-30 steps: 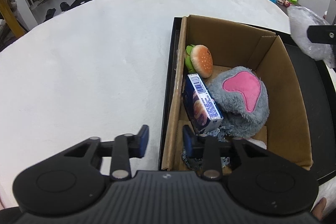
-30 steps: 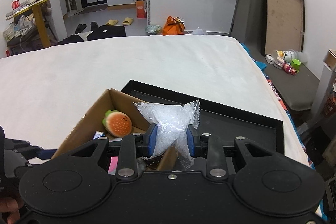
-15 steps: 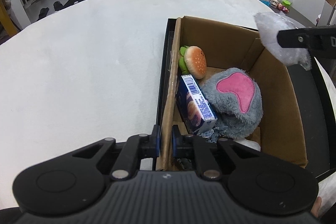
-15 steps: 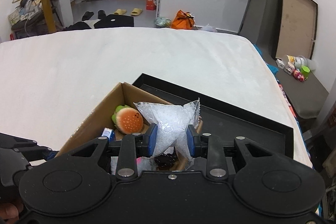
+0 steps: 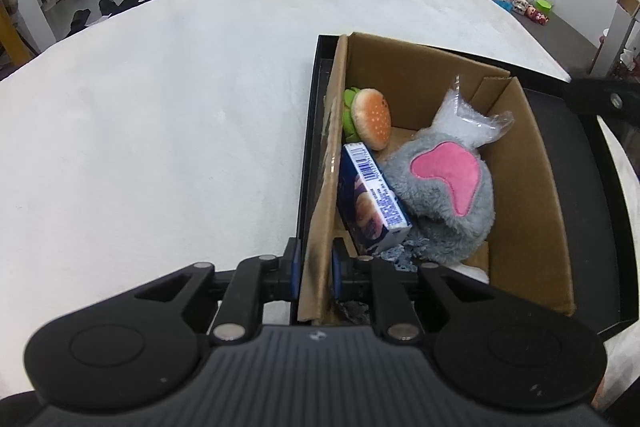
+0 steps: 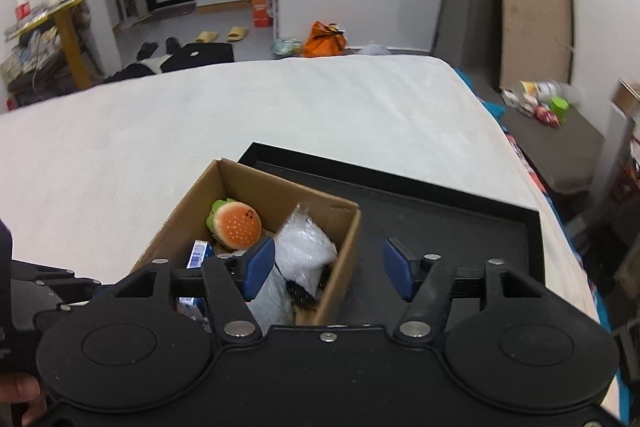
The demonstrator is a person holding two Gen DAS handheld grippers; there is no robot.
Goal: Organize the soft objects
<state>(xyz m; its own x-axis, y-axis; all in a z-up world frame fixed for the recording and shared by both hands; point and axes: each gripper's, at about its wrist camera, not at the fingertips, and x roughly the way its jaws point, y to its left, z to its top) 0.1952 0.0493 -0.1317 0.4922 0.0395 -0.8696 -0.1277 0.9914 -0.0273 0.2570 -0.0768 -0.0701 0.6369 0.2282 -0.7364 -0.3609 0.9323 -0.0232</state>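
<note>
A cardboard box (image 5: 532,195) (image 6: 188,211) stands in a black tray (image 6: 460,223) on the white bed. In it lie a burger plush (image 5: 370,119) (image 6: 238,225), a grey and pink plush (image 5: 448,187), a blue carton (image 5: 372,199) and a clear plastic bag (image 5: 466,117) (image 6: 304,251). My left gripper (image 5: 316,263) is shut on the box's left wall. My right gripper (image 6: 328,267) is open and empty above the box's right wall, just over the bag.
The white bed (image 5: 160,115) spreads to the left and beyond the box. The black tray's bare floor (image 6: 440,227) lies right of the box. Floor clutter, an orange bag (image 6: 324,39) and a leaning board (image 6: 536,27) stand past the bed.
My left gripper closed on the box's left wall. My right gripper moved over the box and opened; the plastic bag dropped into the box onto the grey plush.
</note>
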